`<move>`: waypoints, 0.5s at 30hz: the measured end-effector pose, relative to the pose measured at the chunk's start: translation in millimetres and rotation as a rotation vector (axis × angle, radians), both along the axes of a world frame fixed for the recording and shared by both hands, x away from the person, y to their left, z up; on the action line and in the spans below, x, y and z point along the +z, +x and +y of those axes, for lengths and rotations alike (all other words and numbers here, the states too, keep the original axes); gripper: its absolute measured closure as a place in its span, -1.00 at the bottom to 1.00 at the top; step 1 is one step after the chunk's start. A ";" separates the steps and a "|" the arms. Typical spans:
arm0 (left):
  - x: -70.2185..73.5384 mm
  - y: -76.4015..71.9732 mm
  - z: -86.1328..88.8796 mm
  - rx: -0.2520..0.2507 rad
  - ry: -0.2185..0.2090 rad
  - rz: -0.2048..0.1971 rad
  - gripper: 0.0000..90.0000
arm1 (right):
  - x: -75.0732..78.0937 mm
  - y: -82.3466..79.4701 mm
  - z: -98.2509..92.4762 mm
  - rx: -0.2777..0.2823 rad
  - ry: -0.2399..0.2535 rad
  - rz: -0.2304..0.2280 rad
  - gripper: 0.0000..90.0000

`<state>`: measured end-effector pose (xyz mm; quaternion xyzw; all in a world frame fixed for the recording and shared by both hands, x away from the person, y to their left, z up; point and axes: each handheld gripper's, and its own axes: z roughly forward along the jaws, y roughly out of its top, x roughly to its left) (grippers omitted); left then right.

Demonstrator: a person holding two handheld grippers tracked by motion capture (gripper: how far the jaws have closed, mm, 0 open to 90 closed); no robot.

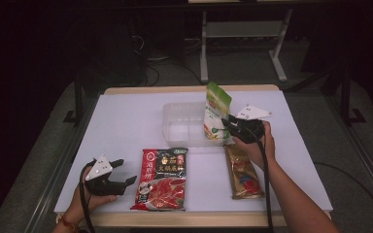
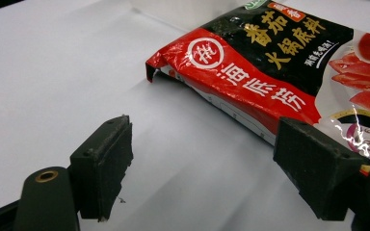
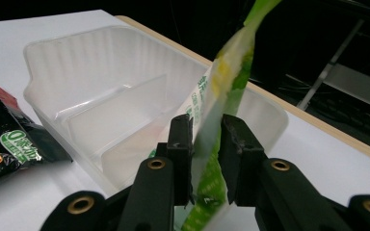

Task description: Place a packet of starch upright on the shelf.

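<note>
Right gripper seemingly clamped on green pouch, upright, long axis approx. vertical, over tub.

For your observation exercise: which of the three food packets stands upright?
The green-and-white packet, held on edge at the clear tub; the red and gold ones lie flat.

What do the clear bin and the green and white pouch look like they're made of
Bin: seemingly thin translucent plastic, faintly ribbed walls with a moulded divider. Green and white pouch, between the right gripper jaws: likely flexible printed plastic film, slightly glossy and standing thin.
</note>
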<state>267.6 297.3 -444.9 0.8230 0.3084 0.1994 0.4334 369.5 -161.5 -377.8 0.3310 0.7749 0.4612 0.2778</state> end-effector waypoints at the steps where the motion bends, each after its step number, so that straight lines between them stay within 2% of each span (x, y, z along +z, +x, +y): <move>1: 0.0 0.0 0.0 0.000 0.000 0.000 -0.54 | 0.5 -2.0 -2.4 0.000 0.002 -0.004 0.63; 6: -0.9 -0.1 -0.9 -0.003 0.009 -0.001 -0.54 | -0.2 -10.2 -11.4 0.004 0.011 -0.006 0.61; 9: -1.2 0.2 -1.2 -0.006 0.017 -0.004 -0.54 | -0.1 -18.2 -17.2 0.025 0.014 -0.002 0.57; 11: -1.2 0.4 -0.9 -0.005 0.015 -0.003 -0.54 | 0.5 -23.9 -21.6 0.034 -0.003 -0.005 0.55; 15: -1.9 1.2 -0.7 -0.006 0.018 -0.003 -0.54 | -0.1 -34.8 -38.0 0.031 0.007 0.012 0.50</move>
